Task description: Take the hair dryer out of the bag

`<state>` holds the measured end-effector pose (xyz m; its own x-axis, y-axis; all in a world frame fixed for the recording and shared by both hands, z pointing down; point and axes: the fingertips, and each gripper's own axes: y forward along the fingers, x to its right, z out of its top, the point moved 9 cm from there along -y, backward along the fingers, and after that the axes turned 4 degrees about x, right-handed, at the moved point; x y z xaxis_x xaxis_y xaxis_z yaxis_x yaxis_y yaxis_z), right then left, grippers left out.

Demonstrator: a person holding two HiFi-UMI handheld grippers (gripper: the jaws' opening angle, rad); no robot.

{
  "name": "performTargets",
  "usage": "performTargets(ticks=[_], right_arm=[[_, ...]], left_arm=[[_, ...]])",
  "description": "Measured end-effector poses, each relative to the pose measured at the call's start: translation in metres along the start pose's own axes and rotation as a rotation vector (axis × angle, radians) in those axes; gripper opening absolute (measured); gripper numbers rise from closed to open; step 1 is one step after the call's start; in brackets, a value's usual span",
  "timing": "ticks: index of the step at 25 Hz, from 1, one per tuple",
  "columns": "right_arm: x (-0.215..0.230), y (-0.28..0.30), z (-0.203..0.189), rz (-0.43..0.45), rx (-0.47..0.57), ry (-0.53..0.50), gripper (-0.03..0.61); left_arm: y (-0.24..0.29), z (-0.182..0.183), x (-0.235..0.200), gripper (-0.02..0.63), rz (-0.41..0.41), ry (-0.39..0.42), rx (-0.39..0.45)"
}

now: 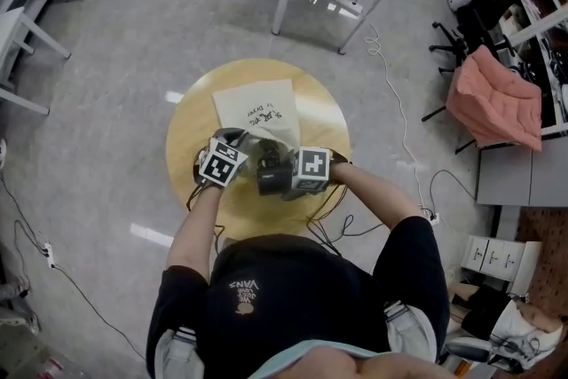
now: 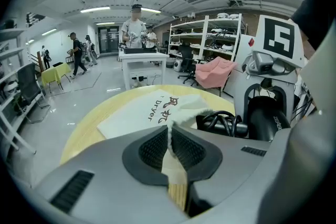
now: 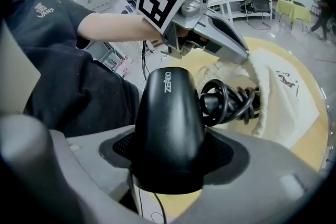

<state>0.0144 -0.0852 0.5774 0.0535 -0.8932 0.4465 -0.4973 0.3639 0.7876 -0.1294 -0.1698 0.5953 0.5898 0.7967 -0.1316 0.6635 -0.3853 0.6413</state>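
With the left gripper [image 2: 169, 148] pinched shut on the rim of the bag [image 2: 137, 113] as anchor and the right gripper [image 3: 168, 162] clamped round the hair dryer [image 3: 169, 113] at the bag mouth, draw steadily clear so the coiled cord [image 3: 231, 98], apparently partly inside, follows without snagging

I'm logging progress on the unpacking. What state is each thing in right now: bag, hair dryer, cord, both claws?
cloth bag: flat on the round table, mouth edge pinched.
hair dryer: gripped, body outside the bag.
cord: coiled, at the bag's mouth.
left claw: shut on the bag.
right claw: shut on the hair dryer.
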Motion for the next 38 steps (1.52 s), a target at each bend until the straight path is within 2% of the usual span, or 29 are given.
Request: performTargets(ticks=[15,21,27,38], right_arm=[[-0.06,-0.001,-0.019,0.045,0.067,0.016,0.35],[-0.085,0.003,-0.028,0.066,0.069,-0.017,0.35],[-0.107,0.0,-0.03,0.072,0.121,-0.022,0.35],[-0.136,-0.015,-0.048,0.062,0.217,-0.016,0.35]], left_arm=[[-0.003,-0.007,0.019,0.035,0.05,0.004,-0.022],[-0.006,-0.011,0.029,0.035,0.069,0.004,-0.04],[-0.004,-0.012,0.032,0.035,0.105,0.024,-0.035],[-0.006,-0.014,0.043,0.035,0.135,-0.04,-0.046]])
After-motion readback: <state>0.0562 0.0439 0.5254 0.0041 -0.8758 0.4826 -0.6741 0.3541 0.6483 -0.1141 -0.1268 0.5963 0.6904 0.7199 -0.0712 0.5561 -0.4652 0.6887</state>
